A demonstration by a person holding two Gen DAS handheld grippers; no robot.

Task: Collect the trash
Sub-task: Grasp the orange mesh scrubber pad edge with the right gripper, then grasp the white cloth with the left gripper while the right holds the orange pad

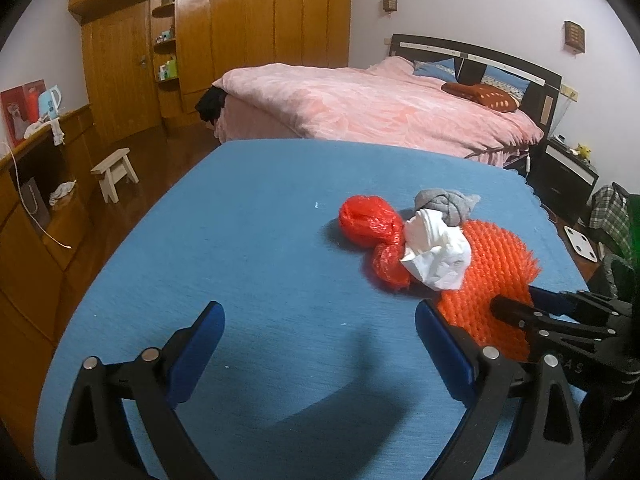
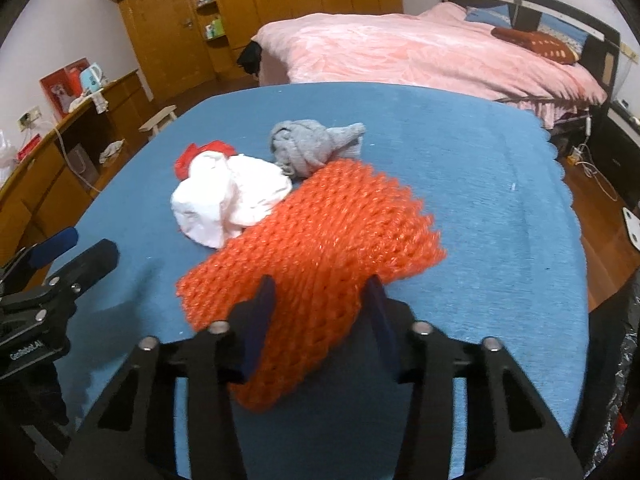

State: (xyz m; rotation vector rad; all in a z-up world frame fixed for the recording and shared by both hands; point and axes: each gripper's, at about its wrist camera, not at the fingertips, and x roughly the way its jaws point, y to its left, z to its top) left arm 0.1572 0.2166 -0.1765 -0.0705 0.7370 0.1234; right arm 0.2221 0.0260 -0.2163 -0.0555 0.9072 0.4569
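Blue woven cloth (image 1: 260, 240) covers the table top; its far edge is straight and its right edge scalloped. Bare cloth fills the left half in the left wrist view.

Trash, clustered at about 2 o'clock in the left wrist view:
- orange foam net sleeve (image 2: 320, 240), lying flat, its near end between the right gripper's fingers;
- white crumpled paper (image 2: 228, 200), touching the net at its 10 o'clock side;
- red plastic bag (image 1: 370, 232), knotted, against the paper on the left;
- grey balled cloth (image 2: 308, 144), at 12 o'clock behind the net, touching it.

Grippers:
- left gripper (image 1: 320, 340), blue-padded fingers spread wide, nothing between them, above bare cloth;
- right gripper (image 2: 320, 304), fingers narrowed against both sides of the net sleeve.

Room:
- bed with pink quilt (image 1: 380, 104) at 12 o'clock beyond the table;
- wooden wardrobe (image 1: 240, 32) at 11 o'clock;
- low wooden cabinet (image 1: 36, 208) along the left wall, at 9 o'clock;
- small pale stool (image 1: 114, 172) on the wooden floor between cabinet and table;
- black nightstand (image 1: 564, 176) at 2 o'clock, beside the bed.
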